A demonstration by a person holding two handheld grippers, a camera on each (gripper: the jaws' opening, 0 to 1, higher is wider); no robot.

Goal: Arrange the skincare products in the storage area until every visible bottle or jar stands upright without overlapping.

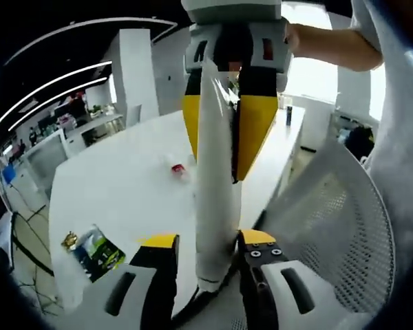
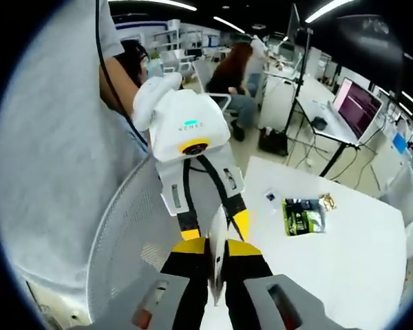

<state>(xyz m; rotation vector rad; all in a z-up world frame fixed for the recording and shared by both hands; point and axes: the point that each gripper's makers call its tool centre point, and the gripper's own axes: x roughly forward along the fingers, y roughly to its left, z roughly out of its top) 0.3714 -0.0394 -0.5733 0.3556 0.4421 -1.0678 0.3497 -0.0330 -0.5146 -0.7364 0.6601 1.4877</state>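
Note:
A long white squeeze tube (image 1: 213, 199) hangs in the air above the table edge, held at both ends. In the left gripper view my left gripper (image 1: 208, 242) is shut on its lower end, and my right gripper (image 1: 217, 161) comes down from the top, its yellow-tipped jaws shut on the upper part. In the right gripper view the same tube (image 2: 217, 265) shows edge-on between the jaws of my right gripper (image 2: 218, 249), with my left gripper (image 2: 216, 227) facing it and clamped on the far end.
The white table (image 1: 124, 185) carries a green packet (image 1: 96, 252), a small red-and-white item (image 1: 179, 168) and a dark little bottle (image 1: 289, 114) at its far end. A white mesh chair (image 1: 330, 220) stands close beside the table. People sit at desks (image 2: 237, 75) behind.

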